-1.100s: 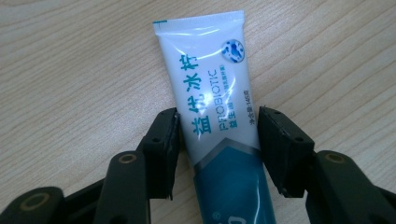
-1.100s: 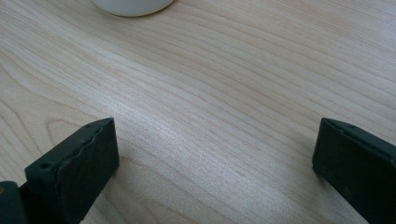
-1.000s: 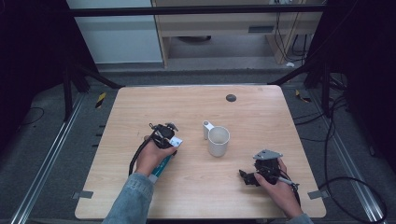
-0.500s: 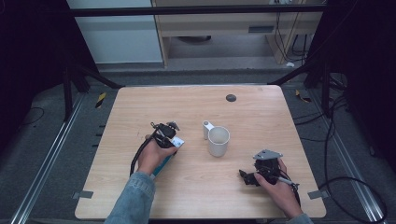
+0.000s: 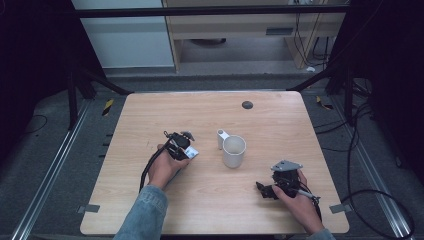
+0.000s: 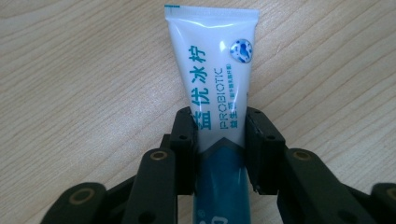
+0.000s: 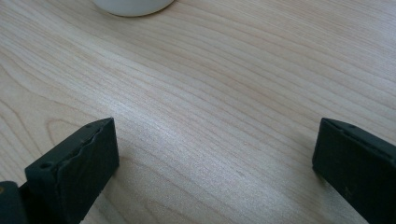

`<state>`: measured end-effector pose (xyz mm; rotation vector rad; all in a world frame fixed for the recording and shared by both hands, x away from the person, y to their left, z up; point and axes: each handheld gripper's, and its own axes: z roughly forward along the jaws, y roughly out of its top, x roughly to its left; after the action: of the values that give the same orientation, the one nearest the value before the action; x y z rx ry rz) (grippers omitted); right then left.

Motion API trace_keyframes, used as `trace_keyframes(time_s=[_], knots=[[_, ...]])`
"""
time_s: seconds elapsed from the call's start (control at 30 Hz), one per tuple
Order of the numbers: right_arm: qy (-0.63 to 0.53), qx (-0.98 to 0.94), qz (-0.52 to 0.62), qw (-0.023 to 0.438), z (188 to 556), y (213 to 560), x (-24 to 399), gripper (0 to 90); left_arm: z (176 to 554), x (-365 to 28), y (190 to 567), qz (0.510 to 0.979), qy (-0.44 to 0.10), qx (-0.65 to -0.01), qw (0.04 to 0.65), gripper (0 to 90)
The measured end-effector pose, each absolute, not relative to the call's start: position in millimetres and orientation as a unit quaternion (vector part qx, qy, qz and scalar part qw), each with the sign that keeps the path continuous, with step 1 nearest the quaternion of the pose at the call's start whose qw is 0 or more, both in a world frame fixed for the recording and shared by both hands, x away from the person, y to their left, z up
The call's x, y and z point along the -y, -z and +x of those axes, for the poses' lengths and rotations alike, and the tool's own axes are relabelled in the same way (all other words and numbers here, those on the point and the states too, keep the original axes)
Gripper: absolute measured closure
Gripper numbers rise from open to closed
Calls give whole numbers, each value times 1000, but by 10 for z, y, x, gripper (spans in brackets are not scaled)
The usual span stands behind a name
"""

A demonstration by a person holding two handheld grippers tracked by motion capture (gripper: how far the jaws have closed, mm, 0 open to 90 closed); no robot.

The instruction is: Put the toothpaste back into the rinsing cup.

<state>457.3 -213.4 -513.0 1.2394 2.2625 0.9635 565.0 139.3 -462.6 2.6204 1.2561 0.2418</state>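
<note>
- Pale wooden table [image 5: 150, 210] under a dim room, dark floor and cables all around, a cabinet at the back.
- Left of centre on the table, the left gripper [image 5: 181, 145] has just been closing its jaws, and the toothpaste tube [image 6: 215, 88] sits right between them, pads pressed to both sides where the white body meets the teal band.
- In the high view the tube [image 5: 191, 153] is just a small white patch at the gripper's nose, near the white mug [image 5: 233, 150] but clearly apart from it.
- Long axis: it runs straight along the gripper's own line, flat crimped end pointing away from the hand, the darker teal end back towards the palm and hidden between the jaws.
- It seems to lie flat, or nearly so, on the wood; I can't tell whether it is lifted yet.
- Right gripper [image 7: 215, 154] sits near the front right of the table, jaws spread wide with nothing but bare wood between them, the mug's base at the top edge of its view.
- The risk, as I read it: a soft, smooth tube squashes under the pads, so a hard squeeze could dent it or force paste towards the cap.
- Too light a hold and the long free end could droop or swivel on lifting.
- A swing towards the mug could clip its rim or handle [image 5: 221, 138] and knock it.
</note>
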Motion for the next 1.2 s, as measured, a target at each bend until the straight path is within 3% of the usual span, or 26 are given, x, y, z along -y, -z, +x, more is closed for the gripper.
trace_keyframes(time_s=[0.33,0.73,1.2], knots=[[-344,-805,444,189,4570,5125,2133,7,5619,-1419,4567,894,-88,-423,118,769],[-343,-806,442,193,4573,5129,2135,7,5438,-1531,4161,874,-117,-433,187,781],[-343,-807,442,192,4574,5128,2135,6,5411,-1593,3942,858,-135,-444,218,782]])
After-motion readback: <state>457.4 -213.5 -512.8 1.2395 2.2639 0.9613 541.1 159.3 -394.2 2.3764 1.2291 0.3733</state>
